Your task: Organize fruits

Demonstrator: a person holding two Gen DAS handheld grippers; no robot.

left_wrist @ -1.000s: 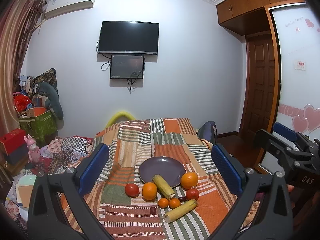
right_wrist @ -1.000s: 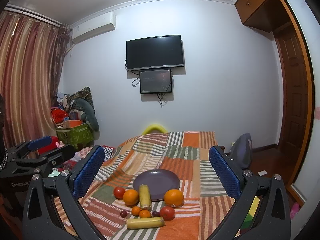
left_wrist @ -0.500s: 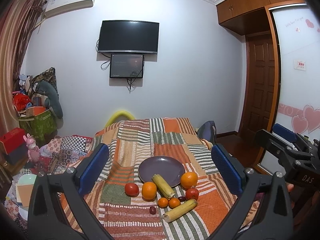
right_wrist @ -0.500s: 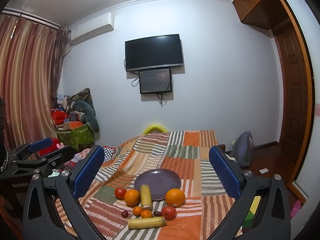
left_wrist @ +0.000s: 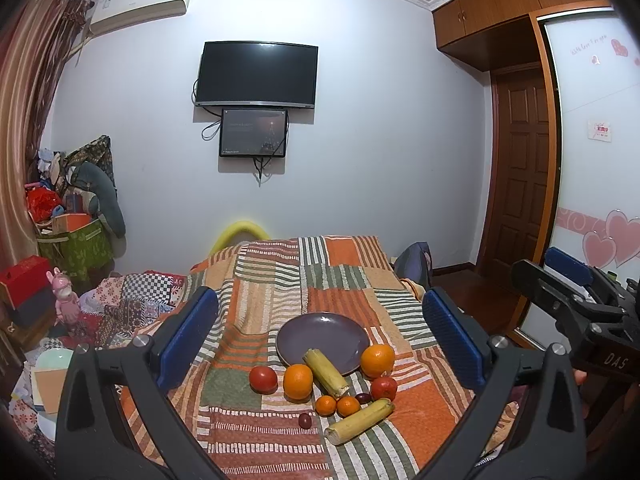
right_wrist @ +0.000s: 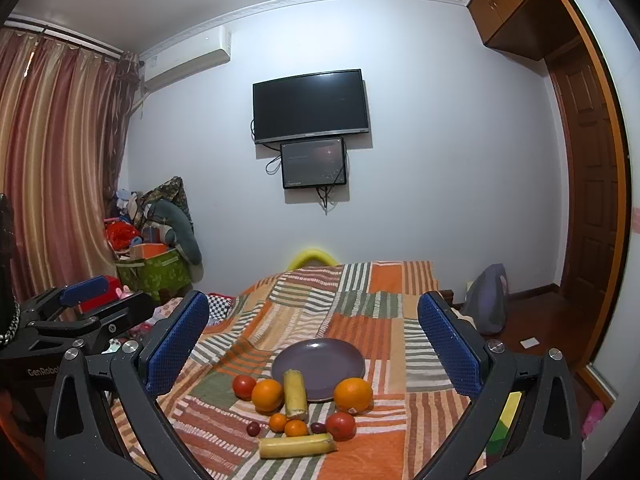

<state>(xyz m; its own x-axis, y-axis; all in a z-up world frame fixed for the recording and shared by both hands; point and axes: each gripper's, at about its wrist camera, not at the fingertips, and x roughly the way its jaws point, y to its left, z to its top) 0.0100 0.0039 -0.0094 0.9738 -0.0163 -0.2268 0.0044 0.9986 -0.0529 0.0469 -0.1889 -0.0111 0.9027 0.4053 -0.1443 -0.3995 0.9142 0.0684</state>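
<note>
A purple plate [left_wrist: 322, 334] [right_wrist: 319, 362] lies empty on the striped patchwork blanket [left_wrist: 276, 280]. In front of it lie two oranges [left_wrist: 298, 381] [left_wrist: 377, 360], two tomatoes [left_wrist: 263, 379] [left_wrist: 383, 388], two small tangerines [left_wrist: 325, 405], two dark grapes [left_wrist: 305, 420] and two yellow-green cane pieces [left_wrist: 325, 372] [left_wrist: 359, 421]. One cane piece [right_wrist: 295, 394] leans on the plate's rim. My left gripper [left_wrist: 320, 336] is open and empty, well back from the fruit. My right gripper [right_wrist: 314, 340] is also open and empty, held beside it.
The blanket covers a bed that runs to the far wall under a television [left_wrist: 256, 74]. Boxes, bags and toys [left_wrist: 68, 236] pile up at the left. A wooden door [left_wrist: 520, 168] and a wardrobe stand at the right. A bag [right_wrist: 486, 300] sits beside the bed.
Both grippers have drifted only slightly; the right view has shifted a little. The fruit and plate have not moved.
</note>
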